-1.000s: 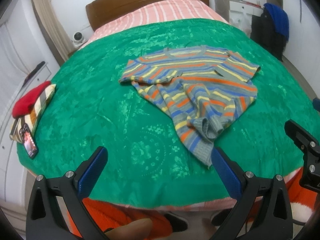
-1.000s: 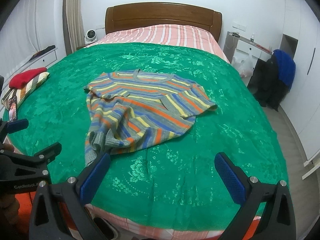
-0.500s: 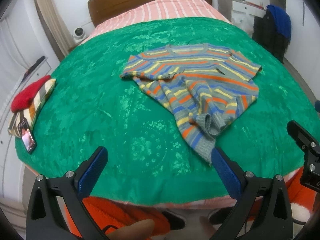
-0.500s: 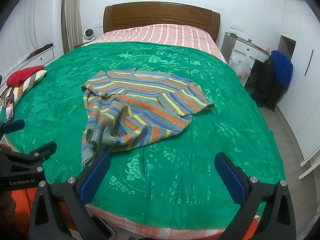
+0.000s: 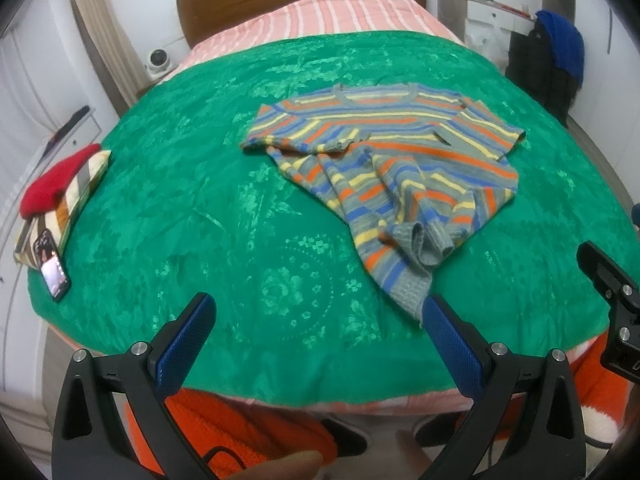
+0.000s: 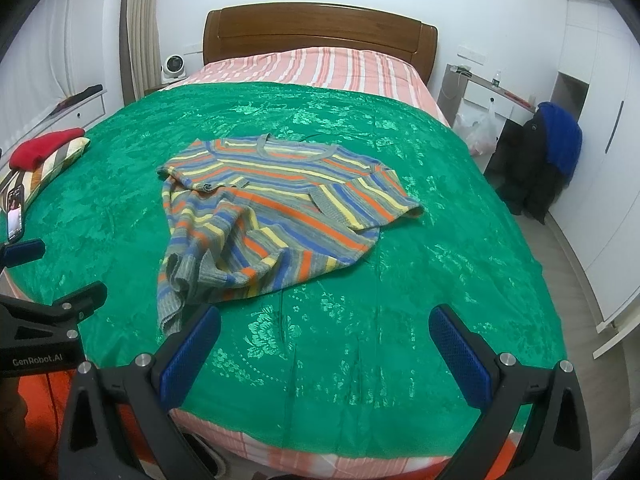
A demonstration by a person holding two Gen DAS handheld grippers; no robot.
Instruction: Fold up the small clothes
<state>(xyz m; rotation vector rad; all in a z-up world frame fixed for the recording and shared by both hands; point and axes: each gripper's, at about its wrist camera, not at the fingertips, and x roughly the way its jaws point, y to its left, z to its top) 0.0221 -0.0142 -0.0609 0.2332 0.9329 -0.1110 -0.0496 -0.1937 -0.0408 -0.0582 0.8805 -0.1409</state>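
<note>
Two grippers hang over the near edge of a bed, both with jaws spread wide and nothing between them. The left gripper (image 5: 316,336) has its blue pads (image 5: 186,340) above the green bedspread (image 5: 200,208); the right gripper (image 6: 324,344) hangs beside it, likewise apart from the cloth.

One striped sweater (image 5: 384,168) lies ahead of both, on the bedspread, partly folded: its collar points away toward the wooden headboard (image 6: 316,34), the sleeves are turned in over the chest, and the lower body is bunched into loose ridges. A grey ribbed hem corner (image 5: 412,296) trails toward the near edge and ends just beside the left gripper's right finger; in the right wrist view the same corner (image 6: 168,312) sits just beyond that gripper's left finger. Neither finger touches it, as far as the views show.

Far to the left of the left gripper, a red cap (image 5: 52,184) rests on a striped folded cloth (image 5: 76,196), with a phone (image 5: 52,272) lying at its near end. Off to the right of the right gripper, a blue garment (image 6: 560,136) is draped over dark clothing next to the bed.
</note>
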